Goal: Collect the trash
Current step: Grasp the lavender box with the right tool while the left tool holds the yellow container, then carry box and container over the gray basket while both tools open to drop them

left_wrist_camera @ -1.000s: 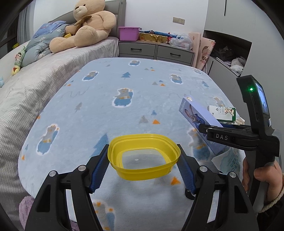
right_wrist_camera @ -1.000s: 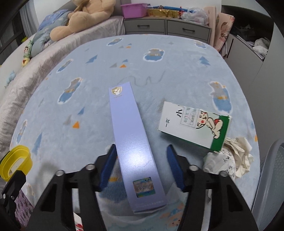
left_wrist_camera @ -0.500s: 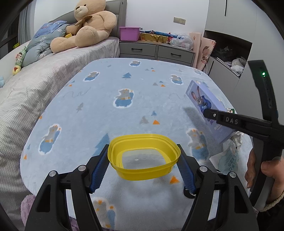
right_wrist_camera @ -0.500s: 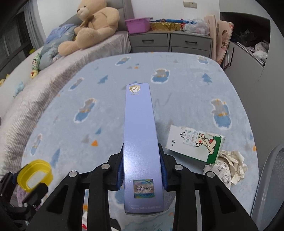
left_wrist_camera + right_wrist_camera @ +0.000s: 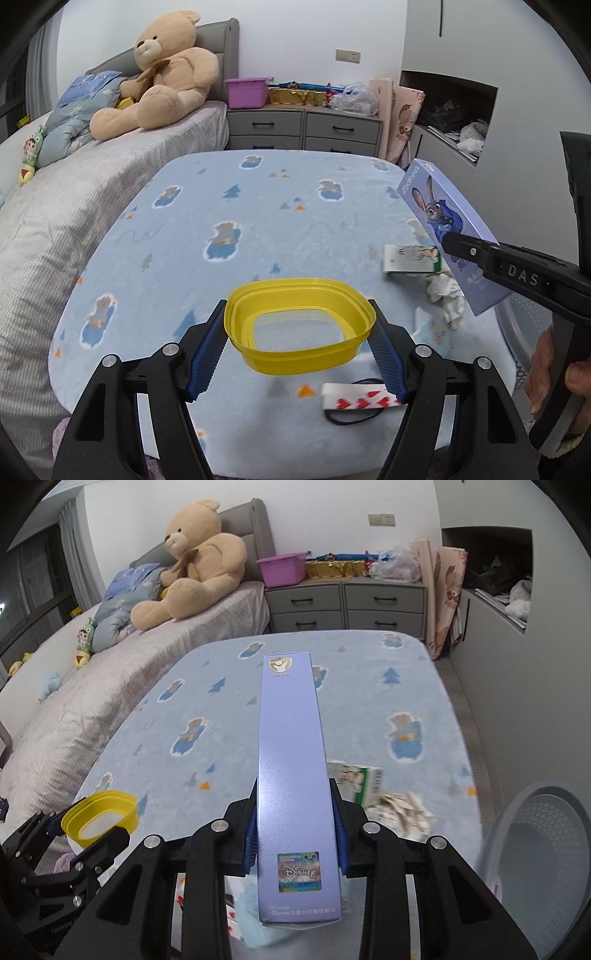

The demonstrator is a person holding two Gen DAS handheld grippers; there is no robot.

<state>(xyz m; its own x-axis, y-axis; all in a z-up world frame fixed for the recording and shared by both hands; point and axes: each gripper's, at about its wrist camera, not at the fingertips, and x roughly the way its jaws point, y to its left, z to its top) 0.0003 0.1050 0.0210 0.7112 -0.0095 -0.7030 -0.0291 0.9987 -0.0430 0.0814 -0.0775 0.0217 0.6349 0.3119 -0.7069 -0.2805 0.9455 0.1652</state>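
1. A long purple box (image 5: 295, 775) is pinched on both long sides by the blue pads of the right gripper (image 5: 295, 834), and is held clear above the blue blanket (image 5: 369, 709)
2. In the left wrist view the same purple box (image 5: 447, 229) is seen tilted, its printed rabbit face turned toward the camera, with the right gripper (image 5: 458, 245) clamped around its lower part and a hand (image 5: 554, 373) on the handle
3. A yellow bowl (image 5: 299, 325) is pinched between the pads of the left gripper (image 5: 299, 343), one pad pressed against each side of its wall; it is held off the blanket
4. The yellow bowl (image 5: 99, 812) is also seen at the lower left of the right wrist view, in the left gripper (image 5: 88, 827)
5. A green and white carton (image 5: 412, 258) is left lying on the blanket, with crumpled paper (image 5: 447, 295) just beside it
6. A white strip with red hearts (image 5: 360, 400) is seen lying on the blanket below the bowl, on top of a thin black cord (image 5: 351, 419)
7. A grey bin (image 5: 543, 853) is seen at the right edge of the bed, near the crumpled paper (image 5: 402, 812) and the carton (image 5: 354, 781)
8. A teddy bear (image 5: 162, 74) is propped against the headboard, well apart from the trash
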